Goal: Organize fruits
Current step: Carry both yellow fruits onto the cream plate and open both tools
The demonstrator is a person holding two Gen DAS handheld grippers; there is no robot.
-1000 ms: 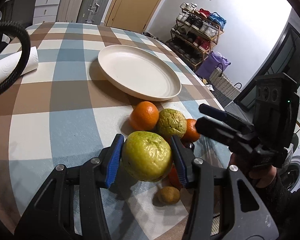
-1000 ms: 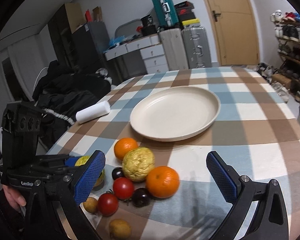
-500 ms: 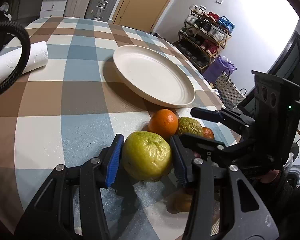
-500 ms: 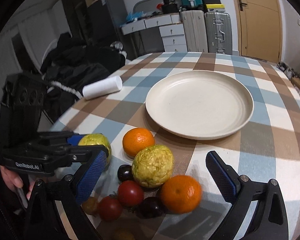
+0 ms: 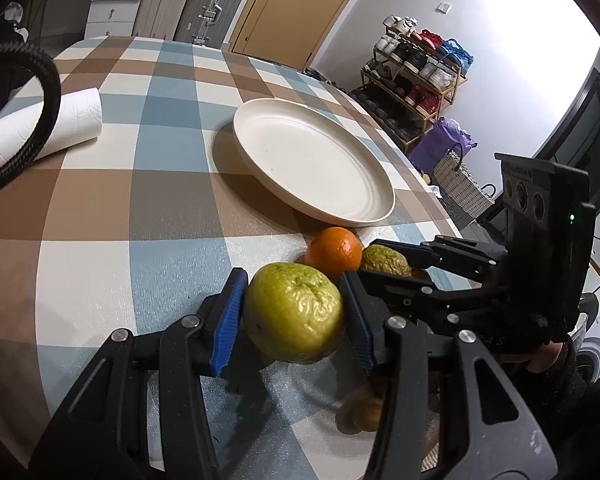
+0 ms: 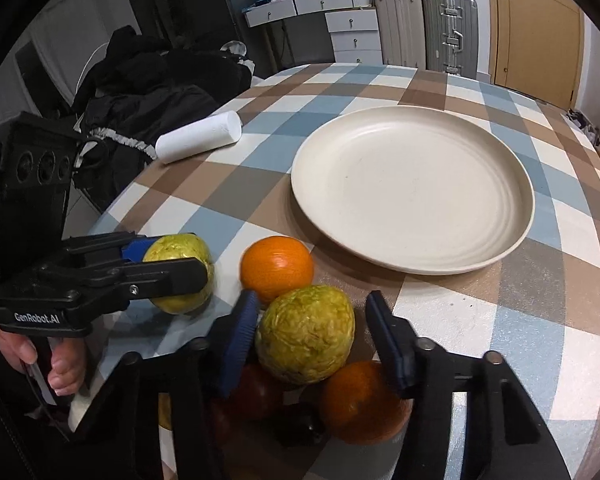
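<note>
My left gripper [image 5: 294,314] is shut on a smooth yellow-green fruit [image 5: 294,312] and holds it just above the checked cloth; it also shows in the right wrist view [image 6: 180,270]. My right gripper [image 6: 312,340] is open, its jaws on either side of a rough yellow-green fruit [image 6: 306,334] without closing on it. An orange [image 6: 277,268] lies behind it, another orange [image 6: 362,402] in front. A large cream plate [image 6: 414,188] stands empty further back; it also shows in the left wrist view [image 5: 312,160].
Small red and dark fruits [image 6: 260,394] lie under my right gripper. A small brown fruit [image 5: 366,414] lies near the table's edge. A white paper roll [image 6: 199,136] lies at the left. The table edge drops off beyond the plate towards a shoe rack [image 5: 418,76].
My right gripper has moved forward and down and now straddles the rough green fruit, its jaws narrower. My left gripper has carried its fruit a little nearer the plate.
</note>
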